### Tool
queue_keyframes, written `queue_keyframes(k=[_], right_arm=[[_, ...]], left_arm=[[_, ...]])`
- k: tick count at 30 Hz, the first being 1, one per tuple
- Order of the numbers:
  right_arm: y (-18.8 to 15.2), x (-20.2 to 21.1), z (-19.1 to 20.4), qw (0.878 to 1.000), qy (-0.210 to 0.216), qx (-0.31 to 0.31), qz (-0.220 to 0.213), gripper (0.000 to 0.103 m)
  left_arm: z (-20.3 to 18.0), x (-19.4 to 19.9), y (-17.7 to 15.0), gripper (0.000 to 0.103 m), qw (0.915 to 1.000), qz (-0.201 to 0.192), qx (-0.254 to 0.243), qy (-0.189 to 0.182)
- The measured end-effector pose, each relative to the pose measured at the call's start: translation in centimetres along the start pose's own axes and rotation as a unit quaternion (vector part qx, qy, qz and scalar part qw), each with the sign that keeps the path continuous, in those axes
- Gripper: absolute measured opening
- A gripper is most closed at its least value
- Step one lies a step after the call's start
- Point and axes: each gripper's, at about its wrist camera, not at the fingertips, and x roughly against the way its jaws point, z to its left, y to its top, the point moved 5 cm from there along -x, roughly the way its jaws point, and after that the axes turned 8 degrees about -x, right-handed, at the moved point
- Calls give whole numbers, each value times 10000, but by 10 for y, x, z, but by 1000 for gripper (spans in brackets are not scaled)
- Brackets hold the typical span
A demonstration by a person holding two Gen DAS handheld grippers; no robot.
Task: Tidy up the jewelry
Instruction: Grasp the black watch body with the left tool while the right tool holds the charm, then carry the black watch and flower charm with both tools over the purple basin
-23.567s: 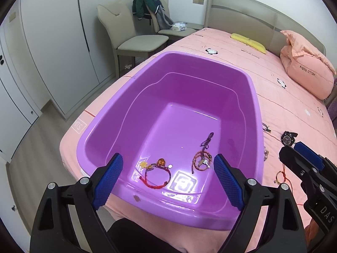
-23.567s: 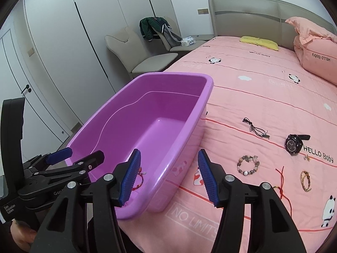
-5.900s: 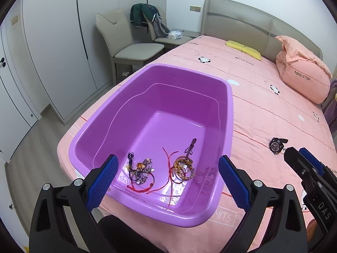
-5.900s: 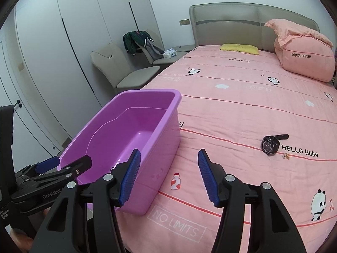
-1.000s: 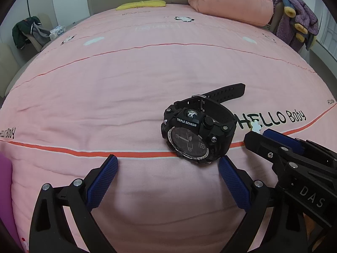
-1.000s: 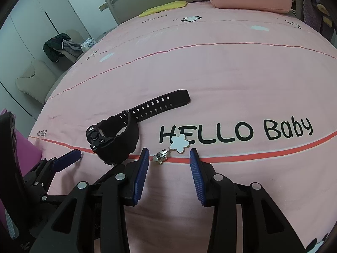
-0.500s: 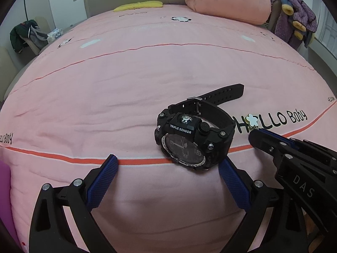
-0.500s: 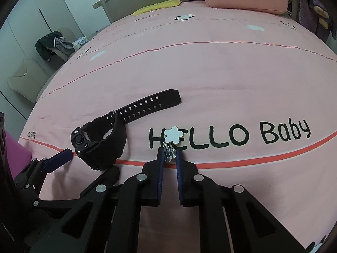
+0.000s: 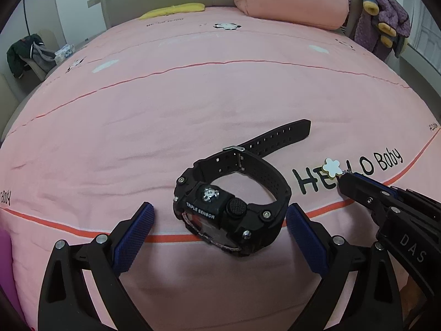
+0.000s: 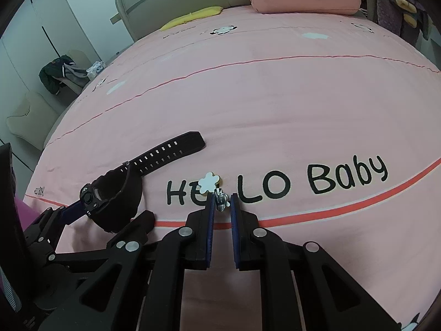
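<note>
The right hand-held gripper [image 10: 222, 202] had just squeezed its jaws together on the little silver clip of the white flower charm [image 10: 209, 182]. The flower still lay on the pink bed [image 10: 275, 104], on the black letters. Pinching the clip was probably easier than pinching the flat flower. The left hand-held gripper [image 9: 219, 222] was spread wide, one finger on each side of the black watch [image 9: 231, 209], not touching it. It looked ready to grab the watch next.
</note>
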Motion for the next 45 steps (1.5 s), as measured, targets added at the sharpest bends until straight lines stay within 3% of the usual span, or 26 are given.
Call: queue_keyframes(k=[8,10,14,23,29,34,40,45], right_arm=[[-4,7,-15,9999,13,-122,-66,11],[-7,9,-15,9999,-13,-108,-82,11],[-10,14,-13,9999,-45,-116,-85,11],[-50,48,-25,9994,-92,-321,113,11],[-96,90,-21,9989,-127,-295,349,11],[-127,139,-3,9991,7,-183,389,11],[-134,204,47,9994,253,226,87,11],[-131,257,110,9952,665,661,-293,11]], left_arm=[[5,-15,10,94,9996,81,245,-73],[5,-16,11,89,9996,92,265,-65],[-1,-8,9,67,9999,-13,133,-108],[9,18,-16,67,9977,186,581,-302],[7,69,-68,66,9968,379,633,-308],[8,134,-105,66,9973,303,603,-278],[29,228,-113,67,9979,-196,597,-139],[61,299,-108,67,9957,-626,680,100]])
